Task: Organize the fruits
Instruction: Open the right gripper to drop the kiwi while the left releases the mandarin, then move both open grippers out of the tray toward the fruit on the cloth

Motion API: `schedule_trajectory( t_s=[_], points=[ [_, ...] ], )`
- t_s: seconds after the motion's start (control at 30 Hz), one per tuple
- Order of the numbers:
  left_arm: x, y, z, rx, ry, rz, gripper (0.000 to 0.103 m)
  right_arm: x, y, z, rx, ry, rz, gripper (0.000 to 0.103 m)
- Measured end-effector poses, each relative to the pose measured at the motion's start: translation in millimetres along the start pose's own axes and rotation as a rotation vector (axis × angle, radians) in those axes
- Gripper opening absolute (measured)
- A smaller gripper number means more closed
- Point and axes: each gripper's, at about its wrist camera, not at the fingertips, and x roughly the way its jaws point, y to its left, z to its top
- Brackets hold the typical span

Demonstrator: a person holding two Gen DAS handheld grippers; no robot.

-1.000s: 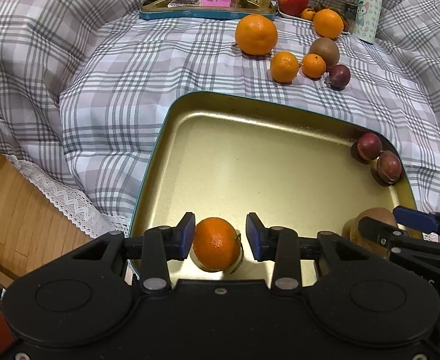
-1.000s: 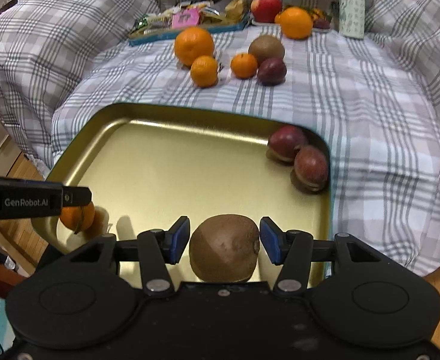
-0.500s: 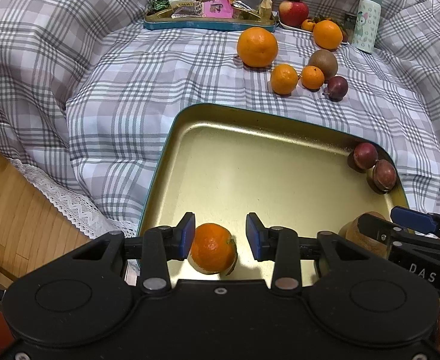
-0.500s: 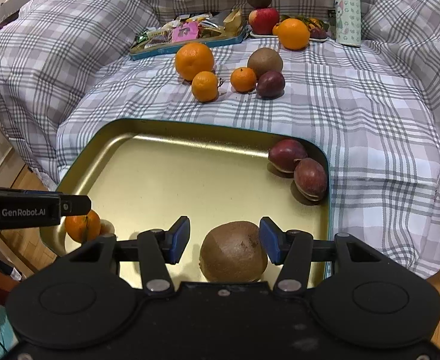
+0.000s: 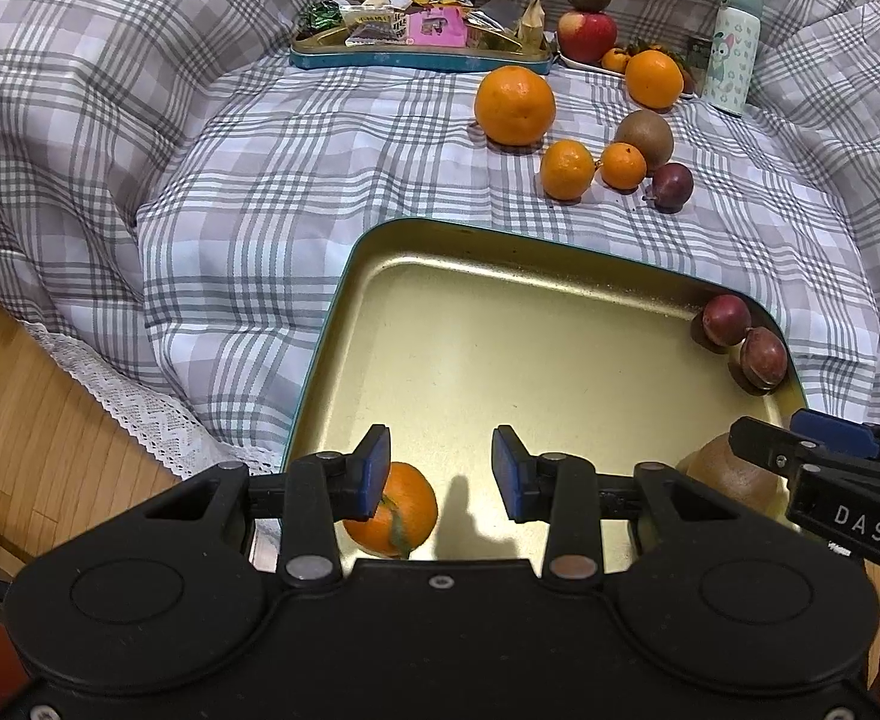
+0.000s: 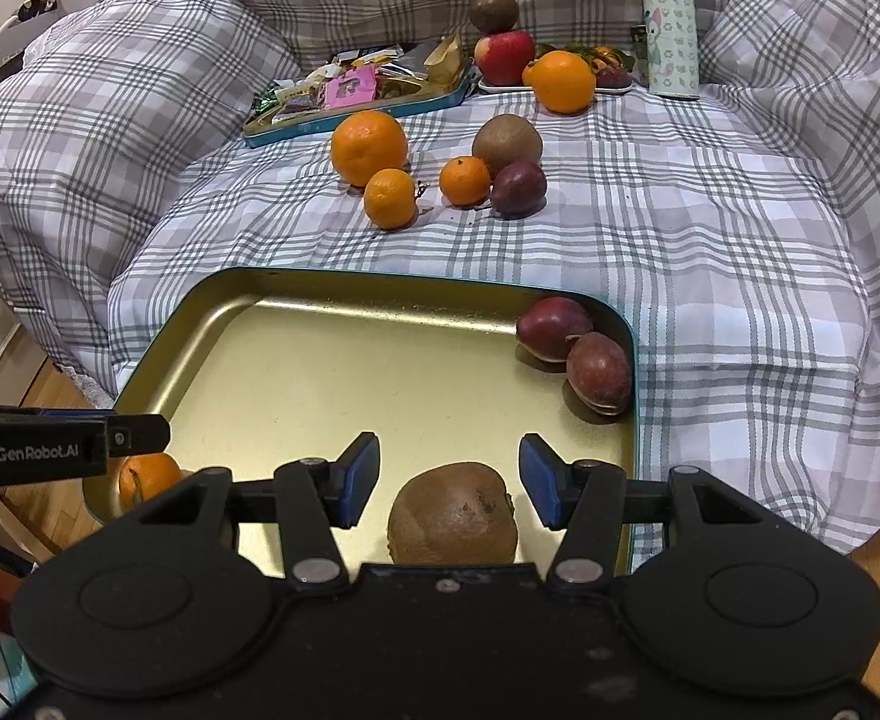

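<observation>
your left claw (image 5: 441,469) and right claw (image 6: 449,481) stand apart; take the soft kiwi (image 6: 452,513) gently by its middle, near the tray's (image 6: 380,288) front edge.

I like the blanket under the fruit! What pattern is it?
The blanket has a grey and white checked plaid pattern. The right wrist view shows it best.

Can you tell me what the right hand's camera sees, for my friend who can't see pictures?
The right tongs hang open over a brown kiwi lying in a gold tray on a checked blanket. Two dark red fruits sit in the tray's far right corner, and more oranges and fruit wait on the blanket beyond.
</observation>
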Motion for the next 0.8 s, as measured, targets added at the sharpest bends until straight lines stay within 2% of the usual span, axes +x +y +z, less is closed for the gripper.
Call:
schedule_trajectory(
  t_s=[0.8],
  points=[
    [3.0,2.0,-2.9,-0.011,0.027,0.042,0.046,-2.7,0.5,-2.0,0.015,0.014,-0.013,0.056]
  ],
)
